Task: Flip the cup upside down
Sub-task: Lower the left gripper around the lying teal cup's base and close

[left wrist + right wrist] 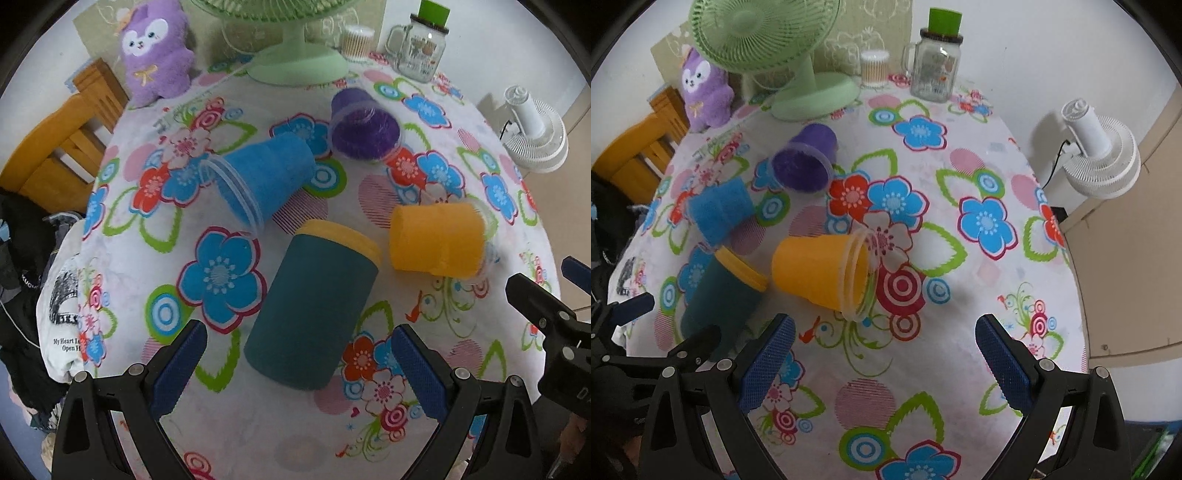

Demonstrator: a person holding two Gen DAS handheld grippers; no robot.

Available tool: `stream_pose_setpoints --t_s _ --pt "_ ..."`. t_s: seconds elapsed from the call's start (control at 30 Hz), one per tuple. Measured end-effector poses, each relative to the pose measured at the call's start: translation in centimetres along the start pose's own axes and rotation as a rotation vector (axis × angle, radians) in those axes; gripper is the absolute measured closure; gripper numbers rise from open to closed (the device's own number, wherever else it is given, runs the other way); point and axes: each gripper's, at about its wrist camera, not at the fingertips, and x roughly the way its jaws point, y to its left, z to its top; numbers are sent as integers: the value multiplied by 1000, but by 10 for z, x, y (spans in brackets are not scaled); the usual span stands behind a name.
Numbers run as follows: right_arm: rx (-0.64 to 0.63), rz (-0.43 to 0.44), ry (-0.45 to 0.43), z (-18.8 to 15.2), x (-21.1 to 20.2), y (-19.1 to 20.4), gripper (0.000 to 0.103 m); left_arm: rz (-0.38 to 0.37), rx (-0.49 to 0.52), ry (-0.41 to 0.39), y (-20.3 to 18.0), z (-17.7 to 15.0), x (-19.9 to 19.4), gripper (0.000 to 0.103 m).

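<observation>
Both my jaws are spread wide, nothing between them, left gripper (297, 363) and right gripper (884, 352) above the table (960, 332). Four cups lie tipped over: teal cup (314, 314) nearest my left jaws, orange cup (823, 273) just right of it, blue cup (258, 177) and purple cup (364, 125) farther off.

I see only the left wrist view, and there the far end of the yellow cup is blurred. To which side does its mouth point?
Observer: In the right wrist view the yellow cup lies on its side. Its mouth points to the right of that picture and its base toward the teal cup.
Operator: Is the right gripper holding something? I see only its edge.
Observer: No. The right gripper is open, with only tablecloth between its fingers.
Operator: Is the yellow cup between them?
Observer: Not yet. It lies ahead of the fingertips, nearer the left finger.
</observation>
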Motion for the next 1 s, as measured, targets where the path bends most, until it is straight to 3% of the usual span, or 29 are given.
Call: stream_pose_setpoints --t_s 0.6,0.8,1.0 --pt "30 -14 87 2 48 4 4 -35 77 62 -4 9 55 8" --pt "14 -7 95 2 52 6 4 -25 89 67 -9 6 61 28" --pt "-9 7 96 2 48 4 4 -19 41 83 -14 1 59 29"
